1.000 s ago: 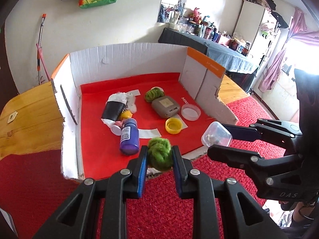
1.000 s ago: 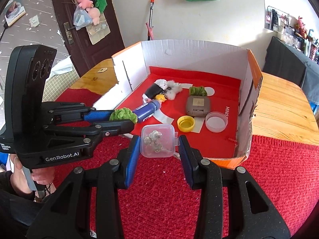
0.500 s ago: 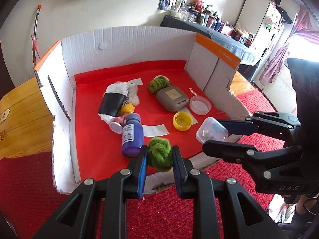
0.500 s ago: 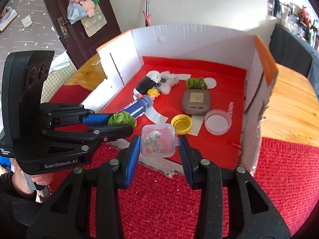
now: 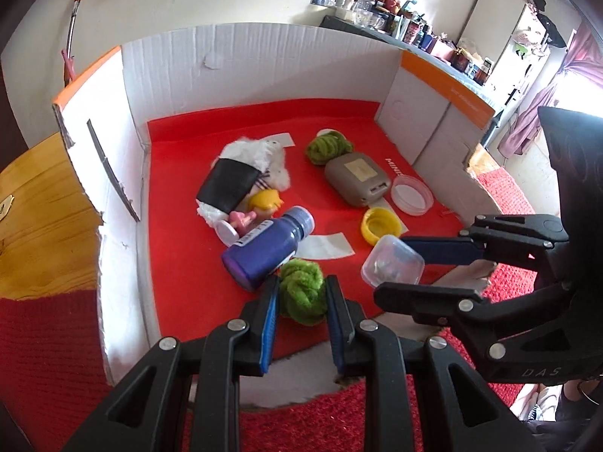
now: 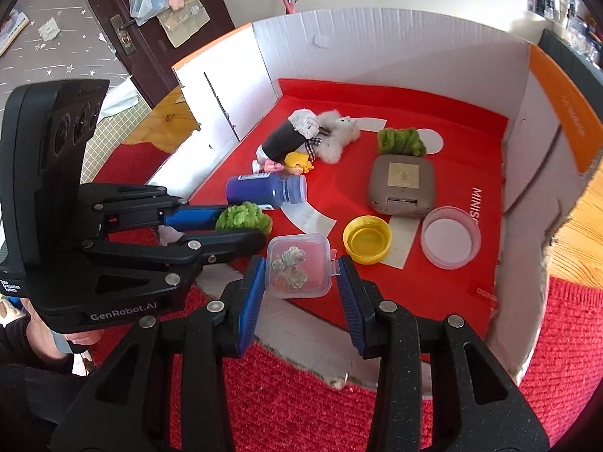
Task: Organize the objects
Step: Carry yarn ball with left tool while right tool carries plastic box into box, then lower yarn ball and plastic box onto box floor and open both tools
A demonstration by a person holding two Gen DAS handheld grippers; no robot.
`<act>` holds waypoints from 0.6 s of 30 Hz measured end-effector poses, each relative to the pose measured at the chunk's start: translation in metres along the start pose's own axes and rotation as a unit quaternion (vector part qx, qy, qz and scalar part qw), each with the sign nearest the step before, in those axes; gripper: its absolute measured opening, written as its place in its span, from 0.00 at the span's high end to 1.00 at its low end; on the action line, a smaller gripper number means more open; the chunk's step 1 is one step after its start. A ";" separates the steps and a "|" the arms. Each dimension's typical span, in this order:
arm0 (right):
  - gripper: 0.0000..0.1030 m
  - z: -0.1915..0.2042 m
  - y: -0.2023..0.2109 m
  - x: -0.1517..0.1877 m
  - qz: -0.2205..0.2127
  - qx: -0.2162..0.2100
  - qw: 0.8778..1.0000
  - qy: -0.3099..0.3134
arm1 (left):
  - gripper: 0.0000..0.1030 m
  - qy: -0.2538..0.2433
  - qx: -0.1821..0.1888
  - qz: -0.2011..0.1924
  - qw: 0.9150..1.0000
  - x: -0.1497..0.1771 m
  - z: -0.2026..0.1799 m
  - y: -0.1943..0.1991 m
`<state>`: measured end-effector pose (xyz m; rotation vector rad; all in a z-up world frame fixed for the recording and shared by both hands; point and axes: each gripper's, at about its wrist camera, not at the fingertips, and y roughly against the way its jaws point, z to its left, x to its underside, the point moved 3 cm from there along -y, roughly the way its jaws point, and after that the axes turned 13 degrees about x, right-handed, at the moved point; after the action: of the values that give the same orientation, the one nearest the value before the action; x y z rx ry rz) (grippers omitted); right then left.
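Note:
My left gripper (image 5: 302, 301) is shut on a green fuzzy ball (image 5: 303, 292) and holds it over the front edge of the red-floored cardboard box (image 5: 226, 60), just in front of a lying purple bottle (image 5: 267, 243). My right gripper (image 6: 299, 278) is shut on a small clear plastic box (image 6: 299, 265) with crumpled silver bits inside, held over the box's front part. Each gripper shows in the other's view: the right one (image 5: 395, 263) and the left one (image 6: 245, 222).
On the box floor lie a second green fuzzy ball (image 5: 328, 147), a grey case (image 5: 357, 177), a yellow cap (image 5: 380, 225), a clear round lid (image 5: 410, 197), a black-and-white plush (image 5: 241, 177) and small yellow and pink toys (image 5: 264, 201). A red rug (image 6: 339, 414) lies in front.
Both grippers have moved forward with their loads, from in front of the box to over its front edge. The box contents have not moved.

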<state>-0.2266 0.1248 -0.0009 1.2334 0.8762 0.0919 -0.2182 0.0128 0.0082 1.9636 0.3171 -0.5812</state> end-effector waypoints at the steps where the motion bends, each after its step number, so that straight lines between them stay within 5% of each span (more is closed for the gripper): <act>1: 0.64 0.000 -0.002 -0.001 0.002 -0.001 1.000 0.001 | 0.76 0.001 -0.001 0.000 1.000 -0.001 0.001 0.000; 18: 0.64 -0.008 -0.019 -0.010 0.016 0.010 1.000 -0.006 | 0.76 0.006 0.005 0.003 1.000 -0.011 0.010 -0.008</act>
<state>-0.2458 0.1186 -0.0121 1.2649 0.8489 0.1008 -0.2336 0.0072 0.0040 1.9769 0.3169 -0.5684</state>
